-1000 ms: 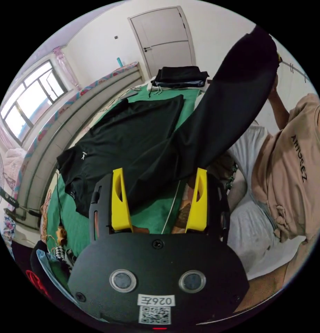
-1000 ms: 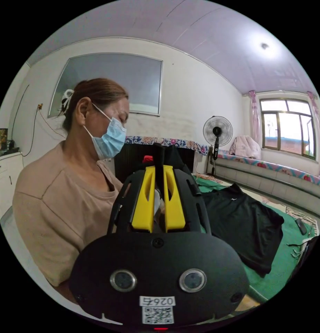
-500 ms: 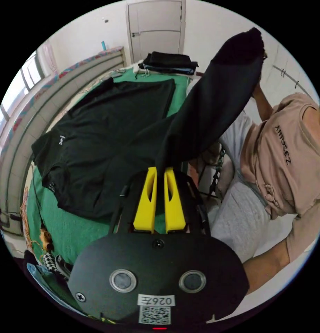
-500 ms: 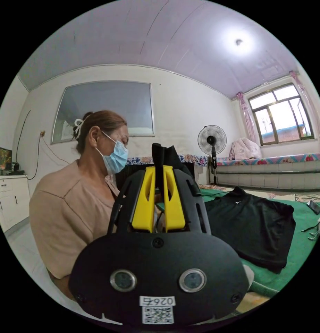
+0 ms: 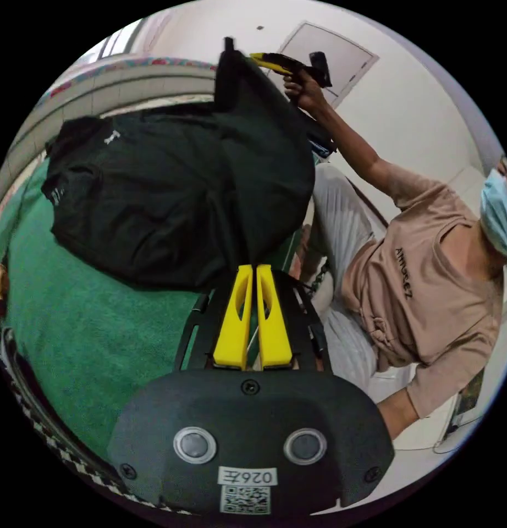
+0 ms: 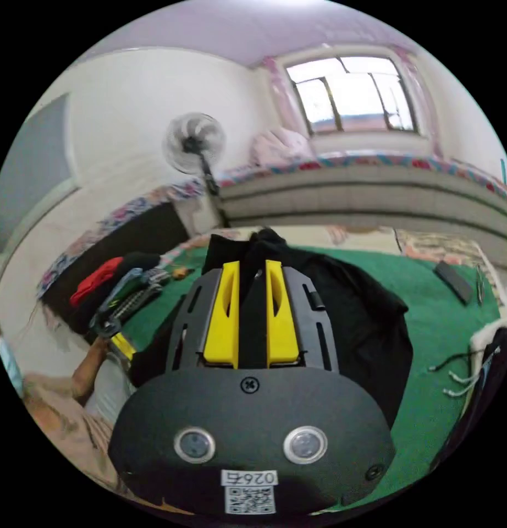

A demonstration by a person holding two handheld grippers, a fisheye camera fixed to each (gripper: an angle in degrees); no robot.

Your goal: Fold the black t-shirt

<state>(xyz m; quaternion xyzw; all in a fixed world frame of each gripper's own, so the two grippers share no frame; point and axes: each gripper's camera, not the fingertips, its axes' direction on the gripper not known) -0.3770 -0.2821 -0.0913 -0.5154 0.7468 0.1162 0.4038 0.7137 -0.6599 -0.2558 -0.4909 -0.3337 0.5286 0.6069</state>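
Observation:
The black t-shirt [image 5: 154,181] lies on a green bed cover [image 5: 83,330], with one side lifted and drawn over its body. My left gripper [image 5: 251,268] is shut on the lifted edge, which runs up from its yellow jaws. The right gripper [image 5: 278,59] shows in the left gripper view, held in a hand [image 5: 300,91] and pinching the other end of that edge. In the right gripper view my right gripper [image 6: 252,265] is shut on black cloth, with the t-shirt [image 6: 369,330] spread below. The left gripper [image 6: 119,327] appears at the lower left there.
A person in a tan top [image 5: 424,286] sits at the bed's edge. A pile of red and black clothes [image 6: 102,275], a standing fan [image 6: 194,140], a dark flat device [image 6: 454,279] and white cords [image 6: 457,379] lie around the green cover [image 6: 440,330]. A cushioned bench [image 6: 374,203] runs under the window.
My left gripper went from open to shut on the shirt's edge. Both grippers then carried the lifted side across over the shirt's body, the right one coming down from high up.

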